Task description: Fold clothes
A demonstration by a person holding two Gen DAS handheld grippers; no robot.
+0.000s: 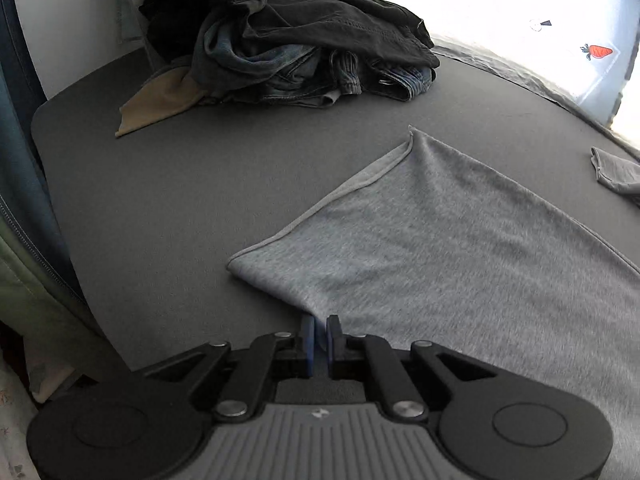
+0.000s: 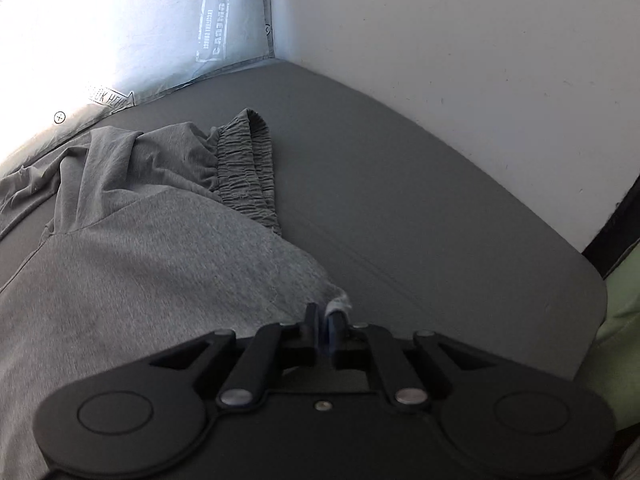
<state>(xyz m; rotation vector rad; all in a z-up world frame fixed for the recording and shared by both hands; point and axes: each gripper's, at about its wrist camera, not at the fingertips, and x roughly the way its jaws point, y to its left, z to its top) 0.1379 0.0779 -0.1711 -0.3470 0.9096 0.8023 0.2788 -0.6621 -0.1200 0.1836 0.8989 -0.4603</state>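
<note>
My left tongs [image 1: 319, 330] are nearly closed, with a corner of the grey garment [image 1: 460, 248] pinched between the blue pads [image 1: 307, 340]; only a sliver of gap shows, and it is filled with cloth. My right tongs [image 2: 325, 320] are likewise almost shut on another edge of the same garment [image 2: 140, 264], a pale bit of hem bunched at the tips. Both point steeply down at the dark grey mat [image 1: 180, 208]. From the left tongs the cloth runs forward and to the right, a flat doubled panel with a neat hemmed edge leading away to a far corner. From the right tongs it spreads forward and to the left, up to a gathered elastic waistband [image 2: 248, 168] at the far end, so I take these for soft jersey trousers or shorts, with their long axis running away from me. Each hand has its own near corner, neither nearer than the other as far as I can judge. The next fold, I think, means carrying these near corners forward toward the waistband. The fabric is thin, limp, faintly creased near the band. A dark pile of jeans and tops [image 1: 280, 40] waits at the mat's far left, well apart.
</note>
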